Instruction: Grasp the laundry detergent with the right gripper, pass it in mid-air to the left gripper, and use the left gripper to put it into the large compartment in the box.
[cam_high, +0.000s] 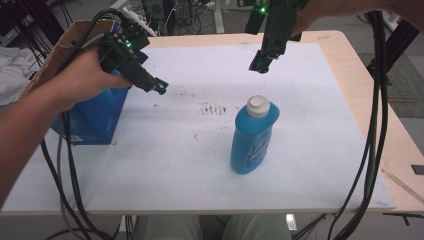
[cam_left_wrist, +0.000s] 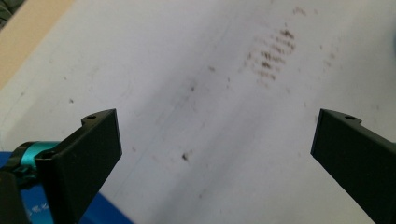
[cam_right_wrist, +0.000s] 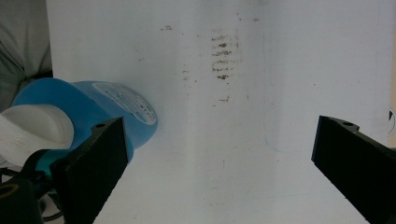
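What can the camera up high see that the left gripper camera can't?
The high view alone takes in the upright blue plastic bottle with the white cap, the brown cardboard flap and the right tool hovering behind the bottle. The left gripper view alone gives a close look between the left tool and its wide-apart jaws. Both show the white board, its patch of brown smudges and the blue box.

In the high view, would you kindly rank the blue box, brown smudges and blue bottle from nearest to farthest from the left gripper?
From the left gripper:
1. Blue box, directly beneath the hand, left side.
2. Brown smudges, mid-table.
3. Blue bottle, upright, right of centre.
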